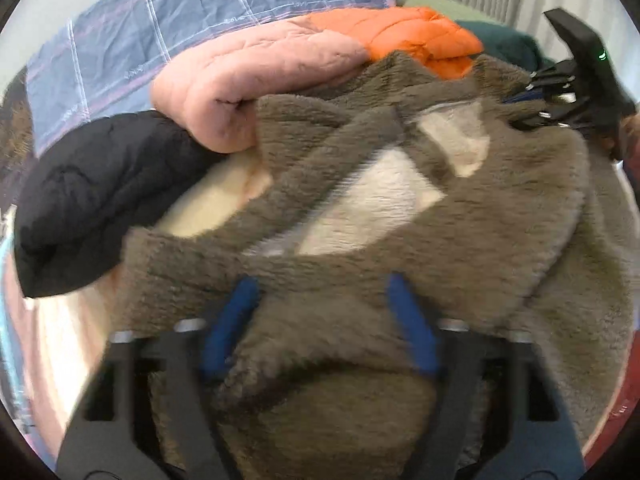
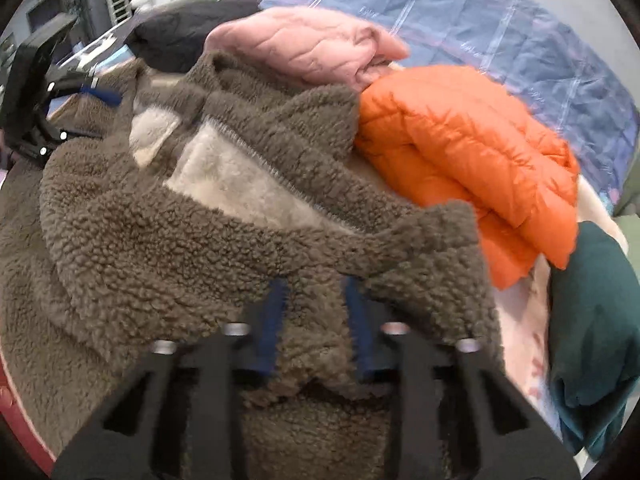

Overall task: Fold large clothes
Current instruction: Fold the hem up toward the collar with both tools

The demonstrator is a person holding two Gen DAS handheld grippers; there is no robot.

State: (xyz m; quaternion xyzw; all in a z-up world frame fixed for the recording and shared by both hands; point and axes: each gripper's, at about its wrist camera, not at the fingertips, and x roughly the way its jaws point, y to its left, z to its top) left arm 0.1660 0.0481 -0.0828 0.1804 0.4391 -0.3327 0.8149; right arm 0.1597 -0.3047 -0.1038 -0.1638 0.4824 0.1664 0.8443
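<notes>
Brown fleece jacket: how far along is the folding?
Done: pink, orange and black puffer jackets lie folded behind. In hand: the brown fleece jacket, right gripper shut on its edge, fabric between the left gripper's fingers. Left: it is still rumpled, lining showing.

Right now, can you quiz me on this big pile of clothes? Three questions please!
1. True or false: the pink jacket lies between the black jacket and the orange jacket.
2. What is between the right gripper's jaws? A. brown fleece jacket B. green sweater C. blue bedcover
3. Fill in: the fleece's inner lining is ____.
Key: 1 true; 2 A; 3 cream.
</notes>
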